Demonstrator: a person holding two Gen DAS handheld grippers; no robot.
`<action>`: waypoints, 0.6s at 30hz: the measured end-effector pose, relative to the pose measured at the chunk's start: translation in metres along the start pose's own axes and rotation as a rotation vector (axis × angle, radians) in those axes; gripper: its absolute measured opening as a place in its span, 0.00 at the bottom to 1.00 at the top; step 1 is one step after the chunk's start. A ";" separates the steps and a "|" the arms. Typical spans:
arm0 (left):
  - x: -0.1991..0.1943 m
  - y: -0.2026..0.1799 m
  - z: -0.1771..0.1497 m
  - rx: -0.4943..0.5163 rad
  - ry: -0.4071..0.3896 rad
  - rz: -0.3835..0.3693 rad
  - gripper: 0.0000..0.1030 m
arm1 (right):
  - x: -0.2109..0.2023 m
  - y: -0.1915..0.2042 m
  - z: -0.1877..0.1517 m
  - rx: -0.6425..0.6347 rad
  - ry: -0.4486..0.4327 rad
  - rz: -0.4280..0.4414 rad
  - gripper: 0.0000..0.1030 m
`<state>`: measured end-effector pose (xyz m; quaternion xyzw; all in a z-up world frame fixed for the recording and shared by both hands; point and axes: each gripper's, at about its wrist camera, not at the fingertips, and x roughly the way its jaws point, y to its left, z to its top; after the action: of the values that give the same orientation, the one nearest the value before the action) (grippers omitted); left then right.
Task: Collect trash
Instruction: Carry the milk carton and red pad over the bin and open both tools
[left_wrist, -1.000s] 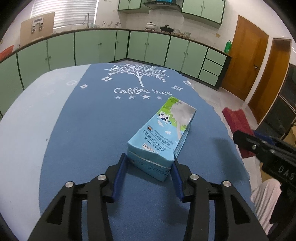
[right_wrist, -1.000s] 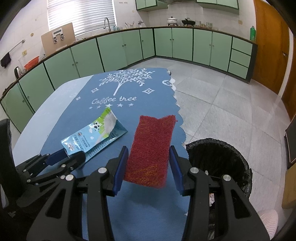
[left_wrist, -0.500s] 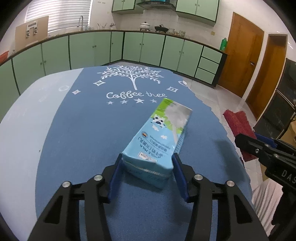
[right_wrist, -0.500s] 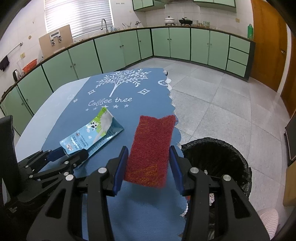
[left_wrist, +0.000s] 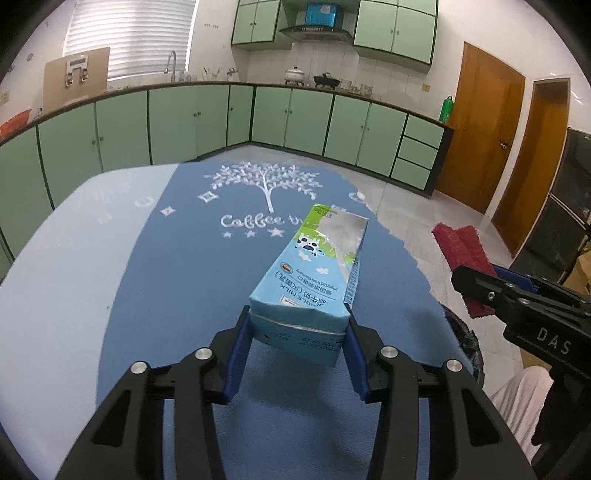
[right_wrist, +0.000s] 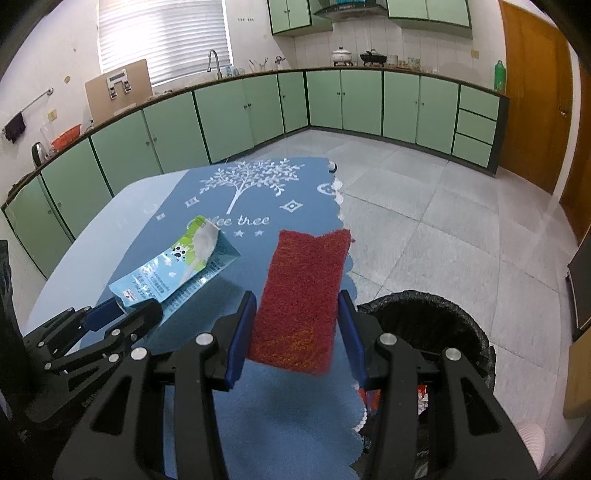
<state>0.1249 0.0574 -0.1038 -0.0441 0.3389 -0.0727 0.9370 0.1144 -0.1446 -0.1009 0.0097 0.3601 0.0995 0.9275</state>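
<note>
- Table (left_wrist: 55, 295) w/ blue "Coffee tree" cloth (left_wrist: 177, 280).
- Black-lined bin (right_wrist: 436, 325) on floor just off table's edge, below rt gripper.
- Milk carton (left_wrist: 314, 280), flattened, raised off cloth; left gripper (left_wrist: 297, 354) jaws closing, blue pads against carton's near end.
- Red scrub pad (right_wrist: 303, 299) clamped in rt gripper (right_wrist: 295, 339), partway open, over cloth edge near bin.

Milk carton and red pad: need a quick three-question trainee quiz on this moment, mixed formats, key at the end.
1. True or false: the milk carton sits between the left gripper's pads.
2. What does the right gripper hold?
3. The bin is: A) on the table B) on the floor beside the table C) on the counter.

Key: 1 true; 2 the red scouring pad; 3 B.
</note>
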 end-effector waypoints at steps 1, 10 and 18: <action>-0.002 -0.001 0.001 -0.001 -0.005 -0.002 0.44 | -0.003 0.000 0.001 -0.001 -0.006 0.001 0.42; -0.021 -0.019 0.022 0.019 -0.055 -0.015 0.44 | -0.029 -0.017 0.007 0.005 -0.055 -0.010 0.42; -0.026 -0.048 0.038 0.053 -0.078 -0.056 0.44 | -0.055 -0.045 0.015 0.027 -0.110 -0.047 0.42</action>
<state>0.1243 0.0156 -0.0518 -0.0317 0.2989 -0.1060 0.9479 0.0926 -0.1987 -0.0576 0.0190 0.3101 0.0723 0.9477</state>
